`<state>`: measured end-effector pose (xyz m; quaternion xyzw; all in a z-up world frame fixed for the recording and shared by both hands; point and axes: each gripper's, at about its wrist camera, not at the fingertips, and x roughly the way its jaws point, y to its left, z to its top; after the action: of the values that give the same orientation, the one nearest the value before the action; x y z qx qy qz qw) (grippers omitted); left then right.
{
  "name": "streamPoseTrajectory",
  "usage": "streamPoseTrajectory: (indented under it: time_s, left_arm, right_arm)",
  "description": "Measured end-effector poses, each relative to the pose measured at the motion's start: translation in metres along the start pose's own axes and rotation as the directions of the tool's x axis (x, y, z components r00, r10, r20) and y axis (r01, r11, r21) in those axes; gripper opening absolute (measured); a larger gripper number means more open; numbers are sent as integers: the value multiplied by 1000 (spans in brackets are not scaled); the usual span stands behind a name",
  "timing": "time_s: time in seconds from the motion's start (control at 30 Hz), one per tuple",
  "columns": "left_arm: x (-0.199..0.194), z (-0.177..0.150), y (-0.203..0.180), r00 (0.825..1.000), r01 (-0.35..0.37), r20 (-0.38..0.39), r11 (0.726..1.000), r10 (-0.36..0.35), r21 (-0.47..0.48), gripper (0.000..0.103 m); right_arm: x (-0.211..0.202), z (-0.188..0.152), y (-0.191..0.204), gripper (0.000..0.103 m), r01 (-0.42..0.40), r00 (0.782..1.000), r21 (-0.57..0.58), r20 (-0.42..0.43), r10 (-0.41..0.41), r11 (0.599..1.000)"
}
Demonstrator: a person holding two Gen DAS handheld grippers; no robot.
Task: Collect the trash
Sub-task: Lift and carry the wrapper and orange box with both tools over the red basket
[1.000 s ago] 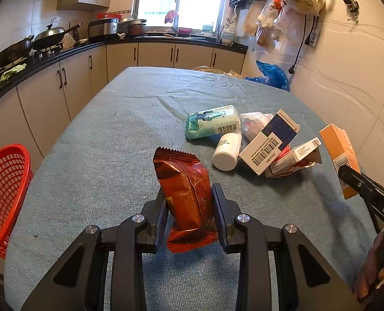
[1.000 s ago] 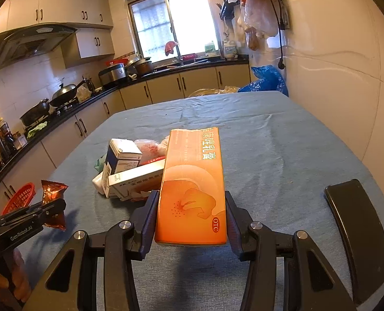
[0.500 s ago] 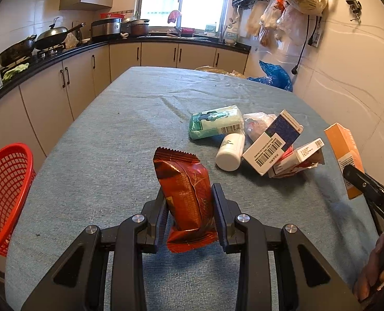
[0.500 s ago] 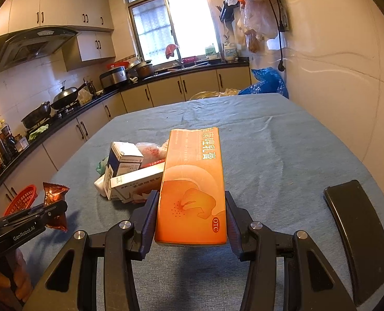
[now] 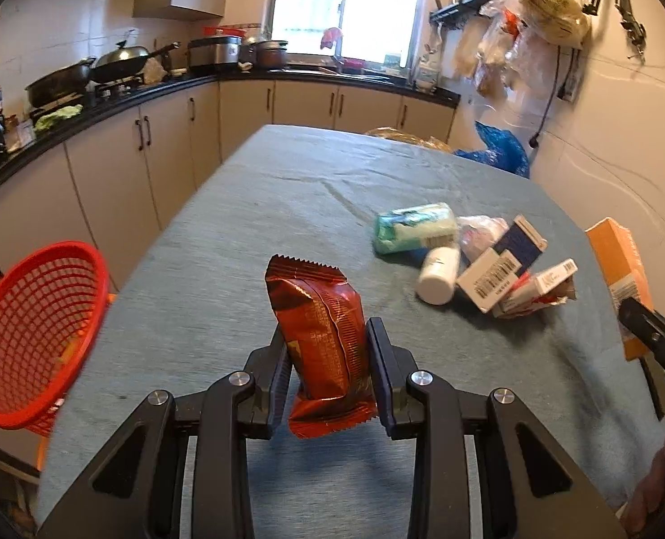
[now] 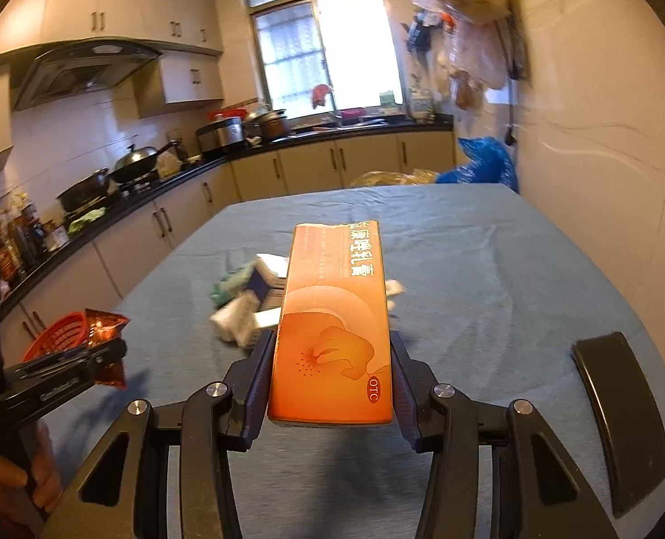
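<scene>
Both grippers have drifted left and a little up since the earlier frames, so the red basket (image 5: 36, 337) off the table's left edge now shows more fully. Kitchen cabinets, a black counter with pans and a bright window ring the blue-grey table (image 5: 251, 242). Loose trash (image 5: 467, 260) lies in a heap right of centre. Right gripper (image 6: 331, 382) clenches an orange box (image 6: 334, 328); left gripper (image 5: 328, 373) clenches a red wrapper (image 5: 321, 337), both lifted off the cloth.

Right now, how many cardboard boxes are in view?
3, perhaps more hidden: orange box in the right hand-held gripper; blue-and-white box and red-and-white box in the table pile.
</scene>
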<state>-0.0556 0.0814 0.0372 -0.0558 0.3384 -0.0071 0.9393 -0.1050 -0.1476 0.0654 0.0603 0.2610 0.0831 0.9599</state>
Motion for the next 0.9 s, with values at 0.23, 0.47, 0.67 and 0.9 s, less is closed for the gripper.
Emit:
streamPoseTrajectory:
  time_s: [0.23,0.47,0.67,0.9]
  left_arm:
    - [-9,2,16,999,-22,24,999,23,-24,31]
    - [-11,5,24,999,-31,34,999,32,-32,31]
    - [-7,5,30,1000,-19,18,999,19,-46,31]
    - [3,4,38,1000,-23,-19,998,22,-66,31]
  right_arm:
    - [-2,2,30,51,-54,999,-77,-5,54,996]
    - [3,1,47,51,-82,997,-113,-14,81,990]
    - [5,2,45,51,-78,997,-105,-13,77,991]
    - [8,0,40,51,-80,997,-91,-21,78,993]
